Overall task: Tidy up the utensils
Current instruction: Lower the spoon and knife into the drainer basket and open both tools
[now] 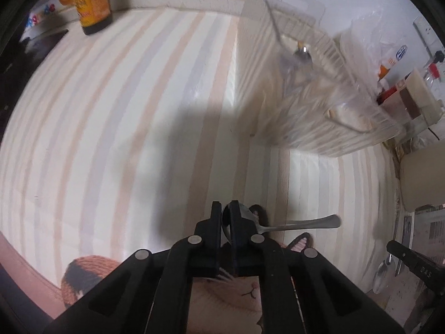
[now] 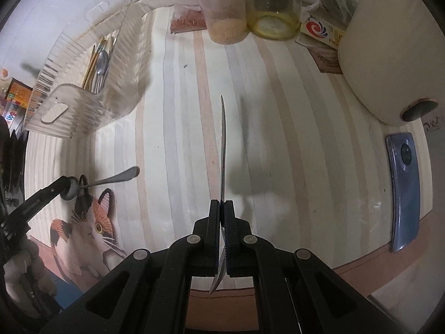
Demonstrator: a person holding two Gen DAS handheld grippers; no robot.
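Black linkage arms fill the bottom of both views. From the left wrist, the left hand-held gripper (image 1: 225, 220) is clamped on the bowl of a spoon (image 1: 303, 223), whose handle sticks out to the right over the striped counter (image 1: 125, 117); a cat picture (image 1: 244, 292) lies just under it. Only this view shows an orange bottle (image 1: 93, 0) at the far edge. From the right wrist, the right hand-held gripper (image 2: 221, 217) pinches a thin metal utensil (image 2: 223, 144) edge-on, too narrow to tell which kind; the left hand-held gripper with its spoon appears at the left. Only this view shows a blue phone (image 2: 403, 192) lying flat at the right, a cream-coloured appliance (image 2: 389, 41) behind it, and two clear jars (image 2: 247, 5) at the back. A ribbed clear plastic utensil holder (image 2: 91, 89) stands against the white wall (image 2: 41, 14), with chopsticks and a spoon upright inside, well apart from both held utensils.
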